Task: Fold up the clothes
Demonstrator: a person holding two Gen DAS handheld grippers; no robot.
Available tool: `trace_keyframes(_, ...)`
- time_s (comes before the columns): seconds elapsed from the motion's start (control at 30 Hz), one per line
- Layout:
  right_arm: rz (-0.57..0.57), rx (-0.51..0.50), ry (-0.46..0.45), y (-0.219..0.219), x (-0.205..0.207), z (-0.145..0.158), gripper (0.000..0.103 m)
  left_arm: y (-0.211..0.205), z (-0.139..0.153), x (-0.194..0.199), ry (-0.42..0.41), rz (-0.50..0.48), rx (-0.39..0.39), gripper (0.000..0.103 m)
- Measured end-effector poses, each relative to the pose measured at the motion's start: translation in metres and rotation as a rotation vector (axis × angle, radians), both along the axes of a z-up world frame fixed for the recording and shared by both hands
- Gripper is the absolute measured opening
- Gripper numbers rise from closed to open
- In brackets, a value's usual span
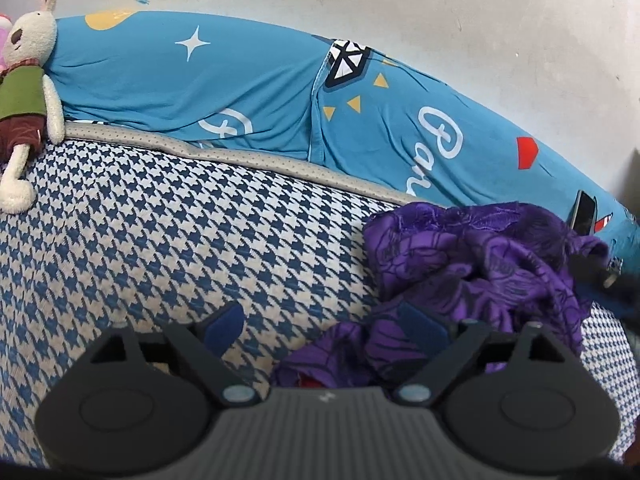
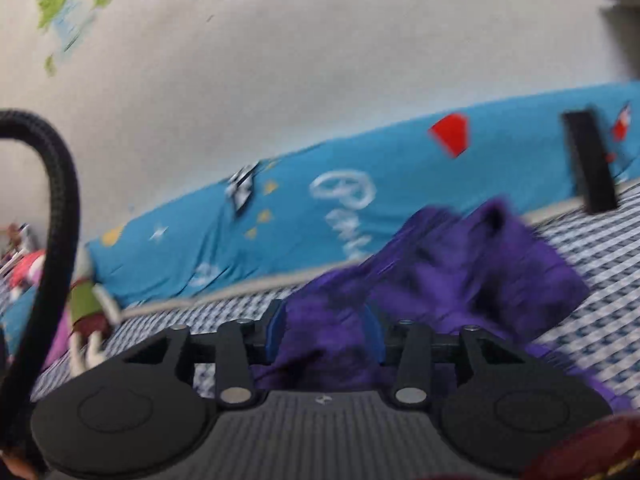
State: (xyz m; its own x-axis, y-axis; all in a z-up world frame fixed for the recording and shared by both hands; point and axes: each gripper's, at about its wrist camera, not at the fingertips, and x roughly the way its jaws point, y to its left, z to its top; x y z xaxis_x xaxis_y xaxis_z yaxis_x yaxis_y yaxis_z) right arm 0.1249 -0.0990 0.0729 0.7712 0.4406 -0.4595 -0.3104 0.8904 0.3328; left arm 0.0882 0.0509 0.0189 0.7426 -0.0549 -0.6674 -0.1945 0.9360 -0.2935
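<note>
A crumpled purple garment (image 1: 476, 276) with a darker floral pattern lies in a heap on the blue-and-white houndstooth bed cover (image 1: 140, 240), toward the right of the left wrist view. Its lower folds spill down between the fingers of the left gripper (image 1: 324, 330), whose blue-padded jaws stand wide apart; one pad is over bare houndstooth, the other is against the purple cloth, and nothing is pinched between them.

In the right wrist view — heavily blurred — the right gripper (image 2: 325, 332) has a bunch of the same purple fabric (image 2: 460, 280) filling the gap between its blue pads, which appear closed in on the cloth; the blur makes the exact contact hard to judge.

Behind the bed cover, a long turquoise printed bolster cushion (image 1: 248, 92) leans along the pale wall (image 1: 400, 8). It carries white stars, yellow triangles, a red gem shape and white script lettering, of which only "Par" can be read before the garment hides the rest. A cream plush rabbit in a green vest and dark red shorts (image 1: 26, 92) sits propped at the cushion's left end. A dark phone (image 1: 584, 212) leans against the cushion at the right. A black braided cable (image 2: 56, 208) loops at the left of the right view.
</note>
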Motion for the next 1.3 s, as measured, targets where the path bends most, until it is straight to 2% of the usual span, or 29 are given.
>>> trace_keyframes(0.17, 0.044, -0.037, 0.021, 0.022, 0.000, -0.011, 0.063, 0.003, 0.006, -0.005, -0.006, 0.037, 0.011, 0.091)
trace_keyframes(0.27, 0.065, -0.032, 0.053, 0.032, 0.003, -0.022, 0.068, 0.009, 0.007, -0.004, 0.002, 0.063, 0.029, 0.091)
trace_keyframes(0.4, 0.086, -0.041, 0.095, 0.040, 0.009, -0.032, 0.068, 0.017, 0.006, -0.005, 0.010, 0.100, 0.031, 0.092)
trace_keyframes(0.43, 0.081, -0.052, 0.099, 0.042, 0.010, -0.034, 0.062, 0.018, 0.006, -0.005, 0.012, 0.104, 0.025, 0.092)
trace_keyframes(0.47, 0.076, -0.064, 0.103, 0.045, 0.010, -0.036, 0.051, 0.018, 0.006, -0.005, 0.012, 0.104, 0.022, 0.092)
trace_keyframes(0.5, 0.074, -0.074, 0.113, 0.047, 0.011, -0.039, 0.045, 0.018, 0.006, -0.005, 0.012, 0.104, 0.020, 0.092)
trace_keyframes(0.53, 0.071, -0.084, 0.124, 0.049, 0.012, -0.041, 0.030, 0.018, 0.006, -0.005, 0.012, 0.103, 0.024, 0.092)
trace_keyframes(0.57, 0.074, -0.080, 0.133, 0.050, 0.013, -0.043, 0.023, 0.017, 0.006, -0.005, 0.011, 0.102, 0.030, 0.091)
trace_keyframes(0.73, 0.092, -0.052, 0.081, 0.047, 0.003, -0.036, 0.018, 0.019, 0.008, -0.007, 0.017, 0.115, 0.042, 0.091)
trace_keyframes(0.87, 0.174, -0.003, 0.014, 0.053, -0.009, -0.023, 0.017, 0.027, 0.015, -0.009, -0.005, 0.156, 0.052, 0.091)
trace_keyframes(0.9, 0.203, 0.009, 0.003, 0.056, -0.012, -0.020, 0.016, 0.031, 0.019, -0.010, -0.014, 0.176, 0.058, 0.091)
trace_keyframes(0.97, 0.276, 0.034, -0.021, 0.063, -0.019, -0.015, 0.005, 0.040, 0.027, -0.014, -0.041, 0.223, 0.070, 0.091)
trace_keyframes(1.03, 0.390, 0.072, -0.047, 0.073, -0.030, -0.008, 0.004, 0.051, 0.033, -0.018, -0.064, 0.268, 0.079, 0.092)
trace_keyframes(1.13, 0.529, 0.001, -0.083, 0.097, -0.053, -0.005, 0.004, 0.063, 0.040, -0.023, -0.081, 0.315, 0.087, 0.092)
trace_keyframes(1.2, 0.565, -0.038, -0.088, 0.107, -0.062, -0.007, 0.004, 0.066, 0.041, -0.023, -0.080, 0.316, 0.081, 0.092)
trace_keyframes(1.3, 0.494, -0.090, -0.082, 0.106, -0.060, -0.007, 0.004, 0.064, 0.041, -0.022, -0.079, 0.296, 0.077, 0.092)
